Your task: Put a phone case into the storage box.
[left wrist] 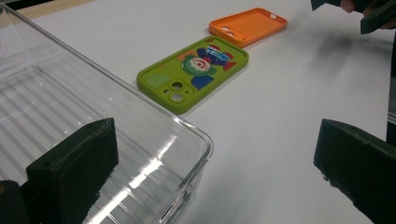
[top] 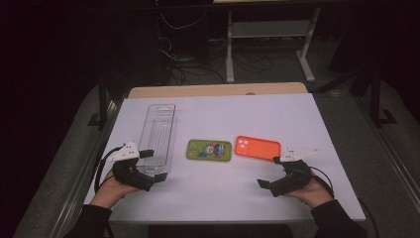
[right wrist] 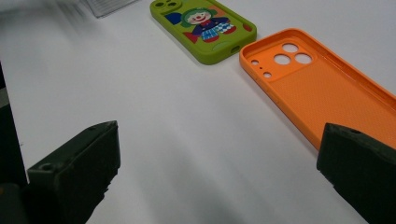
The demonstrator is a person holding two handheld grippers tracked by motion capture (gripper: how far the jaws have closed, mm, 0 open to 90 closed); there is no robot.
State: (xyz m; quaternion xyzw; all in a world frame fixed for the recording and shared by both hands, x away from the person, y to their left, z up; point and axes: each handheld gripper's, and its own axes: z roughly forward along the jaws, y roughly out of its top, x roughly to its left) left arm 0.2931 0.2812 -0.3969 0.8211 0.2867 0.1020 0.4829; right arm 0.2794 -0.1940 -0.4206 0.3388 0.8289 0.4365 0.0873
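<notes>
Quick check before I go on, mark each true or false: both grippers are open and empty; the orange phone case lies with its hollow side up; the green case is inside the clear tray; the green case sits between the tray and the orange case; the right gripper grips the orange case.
1. Both the left gripper and the right gripper are open and empty. True.
2. The orange case lies with its hollow side up. True.
3. The green case is inside the clear tray. False: it lies on the white table, beside the tray.
4. The green case sits between the tray and the orange case. True.
5. The right gripper grips the orange case. False: its jaws stand apart, touching nothing.
</notes>
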